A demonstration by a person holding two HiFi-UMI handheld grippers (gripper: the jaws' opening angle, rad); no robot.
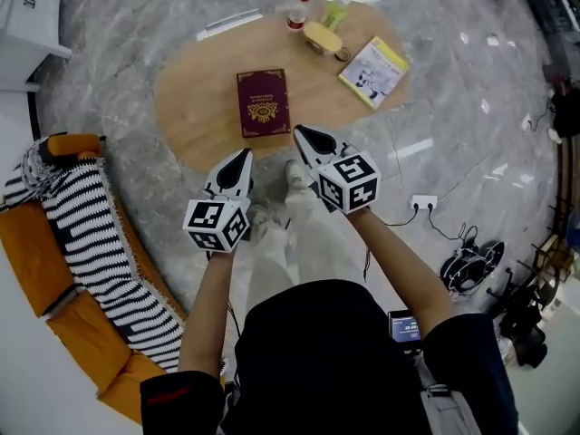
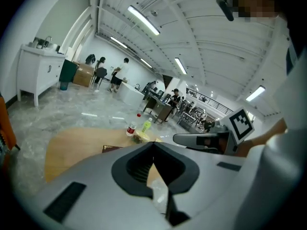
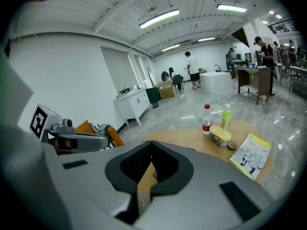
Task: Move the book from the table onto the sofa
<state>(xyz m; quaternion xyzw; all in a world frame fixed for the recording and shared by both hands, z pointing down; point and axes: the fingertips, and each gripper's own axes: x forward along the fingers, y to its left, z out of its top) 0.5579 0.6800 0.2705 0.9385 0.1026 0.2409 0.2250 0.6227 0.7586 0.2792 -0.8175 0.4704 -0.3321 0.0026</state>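
You're holding the left hand-held gripper (image 1: pixel 244 159) w/ jaws pressed together, nothing btwn them. Its tip is pointing toward the book (image 1: pixel 264 102) from the near-left side, apart from it. The right hand-held gripper (image 1: pixel 301 132) is likewise closed tight and empty, sitting just beside the book's near right corner, not touching. The book itself is lying flat, dark red cover up, about mid-counter (image 1: pixel 195 107). Beyond the book, to its right, a red-capped bottle (image 1: pixel 297 12), a green bottle (image 1: pixel 336 11) and a yellow-lidded box (image 1: pixel 322 36) are standing close together. A yellow booklet (image 1: pixel 374 71) is lying farther right of the book. The orange sofa (image 1: pixel 32 243) is sitting well left of the book, w/ a striped blanket (image 1: pixel 91 234) draping over it.
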